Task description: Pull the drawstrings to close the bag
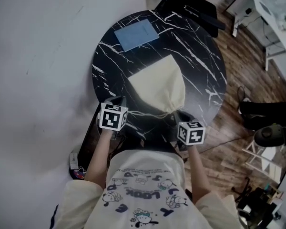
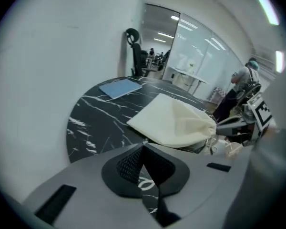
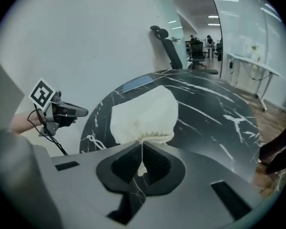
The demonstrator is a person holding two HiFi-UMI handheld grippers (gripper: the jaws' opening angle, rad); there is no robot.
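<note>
A cream drawstring bag lies flat on the round black marble table, its mouth gathered tight toward me. My right gripper sits right at that mouth. In the right gripper view it is shut on a cream drawstring just below the puckered opening. My left gripper is at the table's near left edge, apart from the bag. Its jaws are shut, and a thin pale cord seems to run from their tip toward the bag.
A blue sheet lies at the table's far side. A black office chair stands behind the table and a white desk at the far right. A white wall runs along the left; dark objects sit on the wooden floor to the right.
</note>
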